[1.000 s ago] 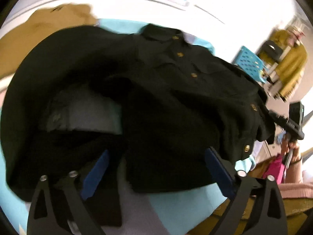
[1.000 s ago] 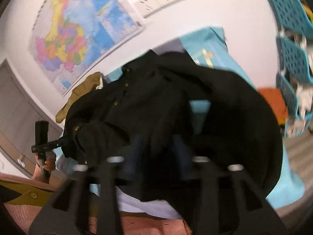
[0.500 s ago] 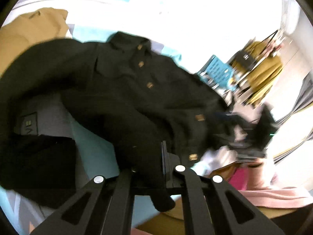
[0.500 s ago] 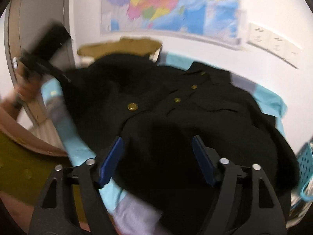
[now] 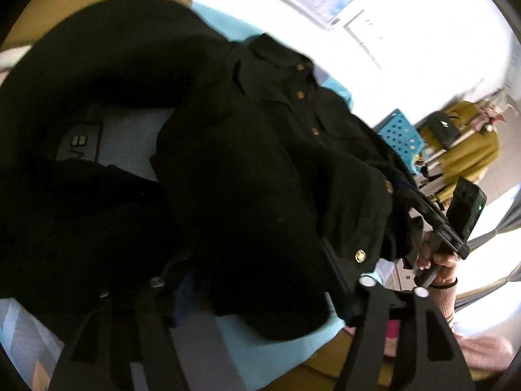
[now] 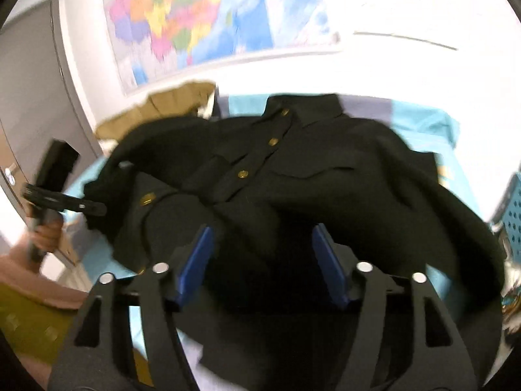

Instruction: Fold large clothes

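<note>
A large black button-up shirt with gold buttons lies partly folded on a light blue bed sheet. It also shows in the right wrist view, collar at the far side. My left gripper is open, its fingers spread over the shirt's near hem; the fingertips are partly hidden by black cloth. My right gripper is open with blue pads spread just above the shirt's lower front. The right gripper shows at the right of the left wrist view, the left gripper at the left of the right wrist view.
A tan garment lies at the far left of the bed. A map hangs on the white wall. A blue plastic basket and a rack with a mustard garment stand to the right. A grey door is at left.
My left gripper was shut on a fold of the shirt half a second ago and is now open. The right gripper stayed open and moved toward the shirt's middle.
</note>
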Action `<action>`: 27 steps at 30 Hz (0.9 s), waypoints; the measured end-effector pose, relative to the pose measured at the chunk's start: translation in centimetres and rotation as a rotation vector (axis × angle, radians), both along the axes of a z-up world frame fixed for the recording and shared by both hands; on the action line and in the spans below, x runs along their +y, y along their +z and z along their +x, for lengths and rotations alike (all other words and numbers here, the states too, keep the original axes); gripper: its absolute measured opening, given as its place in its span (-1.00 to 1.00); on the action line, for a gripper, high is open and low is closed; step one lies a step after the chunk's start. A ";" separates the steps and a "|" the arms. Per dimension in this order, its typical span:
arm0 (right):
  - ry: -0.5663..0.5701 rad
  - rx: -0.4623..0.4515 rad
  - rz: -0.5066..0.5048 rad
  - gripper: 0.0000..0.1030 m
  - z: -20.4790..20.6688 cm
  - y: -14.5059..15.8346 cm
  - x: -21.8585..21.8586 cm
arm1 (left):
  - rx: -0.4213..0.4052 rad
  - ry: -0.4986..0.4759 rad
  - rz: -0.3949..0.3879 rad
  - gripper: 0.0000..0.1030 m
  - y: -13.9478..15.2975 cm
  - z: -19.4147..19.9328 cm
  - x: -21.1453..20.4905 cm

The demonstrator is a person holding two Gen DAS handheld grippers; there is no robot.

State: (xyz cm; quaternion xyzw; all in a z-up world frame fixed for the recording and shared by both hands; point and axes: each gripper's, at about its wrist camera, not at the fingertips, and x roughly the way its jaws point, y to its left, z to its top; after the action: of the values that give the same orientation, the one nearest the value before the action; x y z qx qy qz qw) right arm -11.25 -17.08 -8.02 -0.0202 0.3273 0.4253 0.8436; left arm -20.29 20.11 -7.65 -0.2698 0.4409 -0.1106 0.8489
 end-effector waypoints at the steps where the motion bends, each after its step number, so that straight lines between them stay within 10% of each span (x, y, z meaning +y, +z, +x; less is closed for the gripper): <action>1: -0.023 0.007 0.030 0.35 -0.8 0.2 -2.3 | -0.023 -0.011 0.007 0.41 0.1 -0.4 -0.1; 11: -0.135 0.159 -0.008 0.48 -1.1 -4.3 -7.0 | -0.120 -0.105 0.261 0.66 -1.0 1.2 -4.4; 13: -0.140 0.160 -0.026 0.33 -0.3 -4.8 -5.9 | -0.118 -0.099 0.286 0.30 -1.3 2.1 -4.8; 14: -0.127 0.165 -0.035 -0.13 0.0 -5.0 -5.2 | -0.111 -0.081 0.306 -0.32 -1.2 2.3 -4.8; 16: -0.116 0.204 -0.022 -0.59 0.5 -5.3 -4.9 | -0.090 -0.060 0.247 -0.94 -0.7 2.3 -3.8; 21: -0.053 0.189 0.272 -0.62 -1.7 0.0 -9.0 | -0.154 -0.036 0.013 -0.97 4.7 -1.1 -1.1; 27: -0.078 0.088 0.301 -0.61 -4.5 4.4 -13.0 | -0.184 -0.068 0.092 -0.87 9.4 -4.8 -2.0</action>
State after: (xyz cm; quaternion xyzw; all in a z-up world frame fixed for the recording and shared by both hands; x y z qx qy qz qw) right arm -15.75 -30.04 -3.59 0.1380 0.2968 0.4370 0.8378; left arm -25.05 18.06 1.74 -0.2042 0.3744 -0.1433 0.8931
